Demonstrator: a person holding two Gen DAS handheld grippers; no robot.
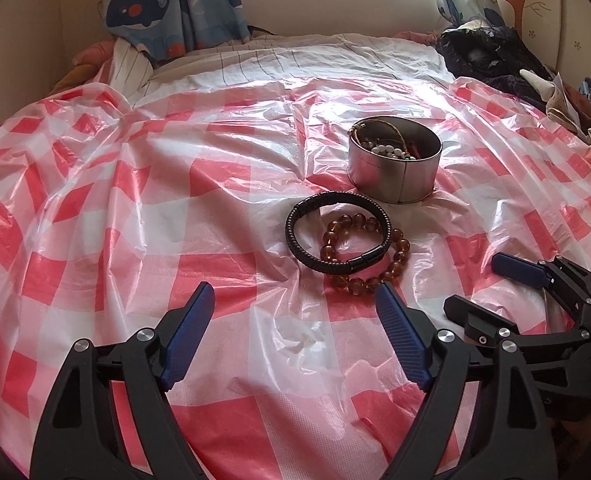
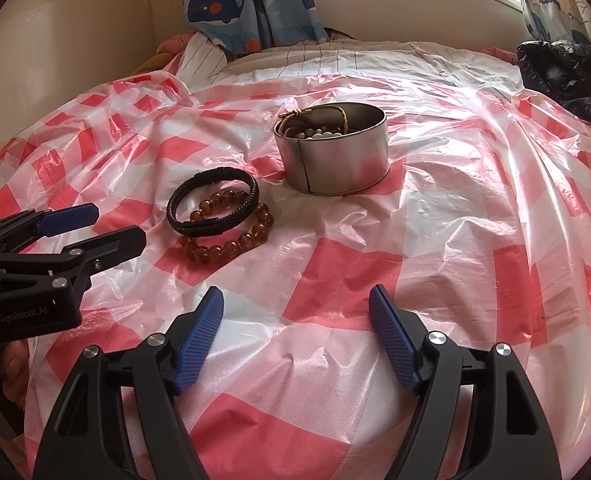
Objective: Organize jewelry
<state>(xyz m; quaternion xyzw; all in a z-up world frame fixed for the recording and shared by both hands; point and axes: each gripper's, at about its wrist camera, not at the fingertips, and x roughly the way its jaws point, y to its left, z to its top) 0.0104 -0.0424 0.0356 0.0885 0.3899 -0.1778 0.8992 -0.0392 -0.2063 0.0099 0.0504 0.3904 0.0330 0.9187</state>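
Observation:
A black braided bracelet (image 1: 337, 236) lies partly on top of an amber bead bracelet (image 1: 369, 258) on the red-and-white checked plastic sheet. Behind them stands a round metal tin (image 1: 393, 164) holding white beads and a gold chain. My left gripper (image 1: 295, 292) is open and empty, just in front of the bracelets. My right gripper (image 2: 297, 296) is open and empty, nearer than the tin (image 2: 331, 152) and to the right of the bracelets (image 2: 215, 204). The left gripper also shows in the right wrist view (image 2: 107, 224), and the right gripper in the left wrist view (image 1: 479, 284).
The checked sheet (image 1: 135, 200) covers a bed with a striped quilt (image 1: 295, 56) at the far end. Dark clothes (image 1: 491, 56) are piled at the right. Whale-print curtains (image 1: 167, 4) hang behind, under a window.

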